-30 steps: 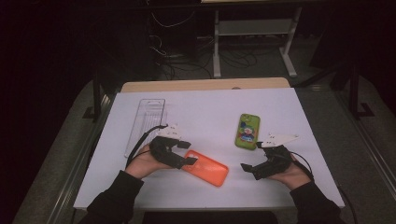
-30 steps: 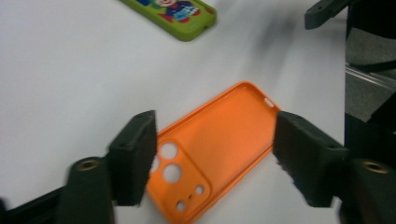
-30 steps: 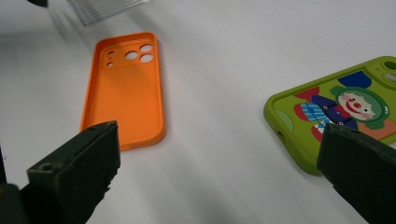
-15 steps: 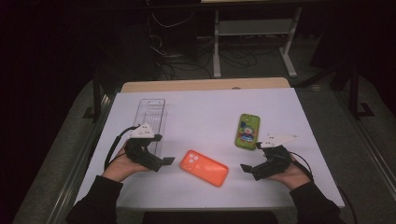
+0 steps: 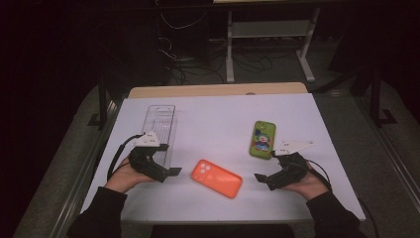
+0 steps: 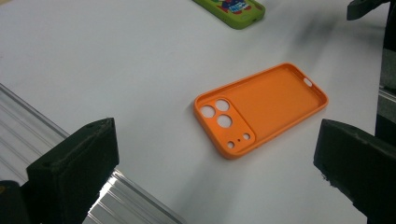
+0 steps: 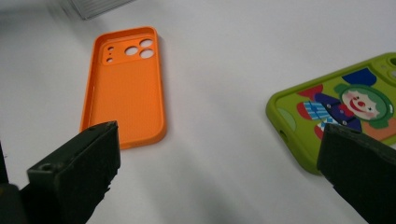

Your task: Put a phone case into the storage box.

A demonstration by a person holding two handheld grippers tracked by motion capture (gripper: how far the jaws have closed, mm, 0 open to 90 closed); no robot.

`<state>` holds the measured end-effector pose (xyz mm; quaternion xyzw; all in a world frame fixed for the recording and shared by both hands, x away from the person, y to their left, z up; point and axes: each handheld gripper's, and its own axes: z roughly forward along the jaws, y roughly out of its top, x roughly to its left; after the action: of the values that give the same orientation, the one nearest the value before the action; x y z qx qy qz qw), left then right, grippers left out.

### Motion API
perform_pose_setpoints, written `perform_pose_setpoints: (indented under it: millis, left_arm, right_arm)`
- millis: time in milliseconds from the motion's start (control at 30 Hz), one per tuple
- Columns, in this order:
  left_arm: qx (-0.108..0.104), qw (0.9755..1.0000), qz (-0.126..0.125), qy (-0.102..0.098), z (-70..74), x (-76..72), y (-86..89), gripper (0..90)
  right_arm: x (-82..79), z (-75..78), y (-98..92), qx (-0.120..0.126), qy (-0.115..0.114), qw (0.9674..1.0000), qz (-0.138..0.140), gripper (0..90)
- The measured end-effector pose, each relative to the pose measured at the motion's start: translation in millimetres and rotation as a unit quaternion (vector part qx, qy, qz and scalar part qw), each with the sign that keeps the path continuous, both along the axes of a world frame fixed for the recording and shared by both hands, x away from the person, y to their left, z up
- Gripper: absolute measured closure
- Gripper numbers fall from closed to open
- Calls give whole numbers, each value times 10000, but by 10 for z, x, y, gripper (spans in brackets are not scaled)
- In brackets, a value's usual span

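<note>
An orange phone case (image 5: 217,178) lies inner side up on the white table top, between my two grippers. In the left gripper view the orange case (image 6: 261,107) lies ahead of the jaws, apart from them. My left gripper (image 5: 168,159) (image 6: 215,186) stands open to the case's left; its jaws have just been opening, and nothing is between them. A green phone case (image 5: 263,139) with a clown picture lies at the right. My right gripper (image 5: 267,168) (image 7: 215,182) stands open just below it, with the orange case (image 7: 125,86) and green case (image 7: 341,109) ahead of its jaws.
A clear plastic tray (image 5: 161,126) lies lengthwise at the left, just beyond my left hand. A metal rail (image 6: 28,121) runs along the table's left edge. A wooden strip (image 5: 218,90) borders the far edge, with cables and desk legs on the dark floor behind.
My left gripper has drawn back to the left, off the orange case's end, and its jaws have opened. The orange case lies where it was. The right hand has kept still.
</note>
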<state>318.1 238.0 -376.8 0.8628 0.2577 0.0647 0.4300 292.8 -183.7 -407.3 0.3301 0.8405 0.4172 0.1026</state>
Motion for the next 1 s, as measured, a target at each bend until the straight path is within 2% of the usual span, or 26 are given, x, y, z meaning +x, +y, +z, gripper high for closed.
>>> perform_pose_setpoints:
  millis: [100, 267, 333, 500, 633, 833, 1000]
  left_arm:
    - [31, 10000, -39, -10, -1, 1, 2, 0]
    - [31, 10000, -63, -56, 3, -11, -2, 0]
    - [7, 10000, -54, -33, 0, -8, -1, 0]
    - [2, 10000, -50, -15, 2, 5, 12, 0]
    - [49, 10000, -47, -27, 0, 8, 12, 0]
    - [48, 10000, -34, -29, -3, 6, 2, 0]
    - [41, 10000, -34, -22, -3, 4, -3, 0]
  right_arm:
    - [28, 83, 56, -81, -79, 9999, -1, 0]
    - [95, 208, 144, 9, -128, 9999, 106, 0]
    - [125, 237, 206, 34, -80, 9998, 160, 0]
    - [208, 260, 360, 47, 15, 9996, 267, 0]
    - [264, 279, 467, -5, 4, 9994, 339, 0]
    - [328, 314, 597, 102, 72, 9992, 372, 0]
    - [378, 326, 673, 145, 5, 9990, 416, 0]
